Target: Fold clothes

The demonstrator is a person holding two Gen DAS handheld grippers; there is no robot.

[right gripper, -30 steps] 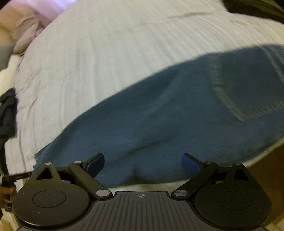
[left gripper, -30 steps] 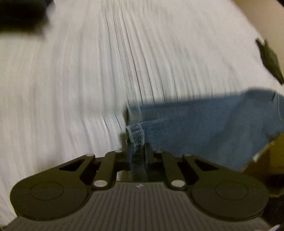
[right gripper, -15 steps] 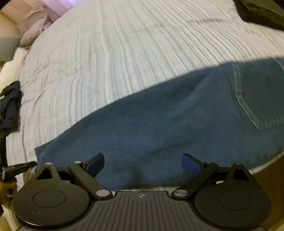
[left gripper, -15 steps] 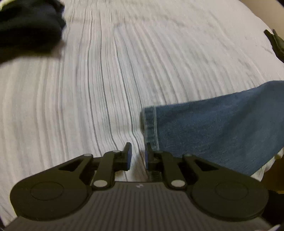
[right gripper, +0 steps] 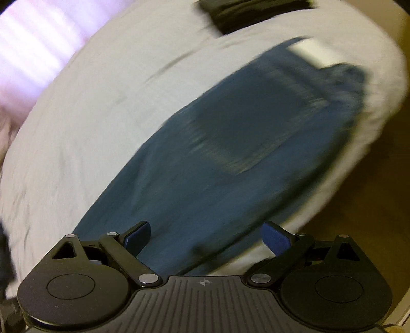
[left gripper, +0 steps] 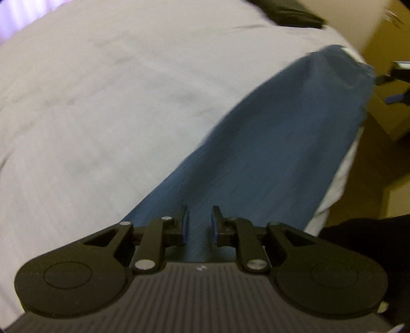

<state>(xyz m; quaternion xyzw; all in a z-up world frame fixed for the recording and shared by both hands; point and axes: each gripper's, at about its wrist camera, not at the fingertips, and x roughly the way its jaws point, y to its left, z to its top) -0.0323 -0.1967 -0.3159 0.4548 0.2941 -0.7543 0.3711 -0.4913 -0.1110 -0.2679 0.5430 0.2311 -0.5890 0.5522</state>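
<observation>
Blue jeans (left gripper: 269, 143) lie flat along the near edge of a white striped bed (left gripper: 102, 102). My left gripper (left gripper: 199, 225) hovers over the leg end, jaws a small gap apart and empty. In the right wrist view the jeans (right gripper: 217, 166) show a back pocket (right gripper: 256, 128). My right gripper (right gripper: 206, 237) is wide open and empty over the jeans' near edge. The right gripper's fingertips (left gripper: 399, 84) also show at the far right of the left wrist view. Both views are motion blurred.
Dark clothing (right gripper: 256, 10) lies at the far side of the bed, also in the left wrist view (left gripper: 289, 12). The bed edge drops to a tan floor (right gripper: 371, 192) on the right. A dark garment (right gripper: 3, 261) sits at the left edge.
My left gripper let go of the jeans' leg hem, opened a little and swung round to look along the leg. The right gripper stayed open and shifted towards the pocket end.
</observation>
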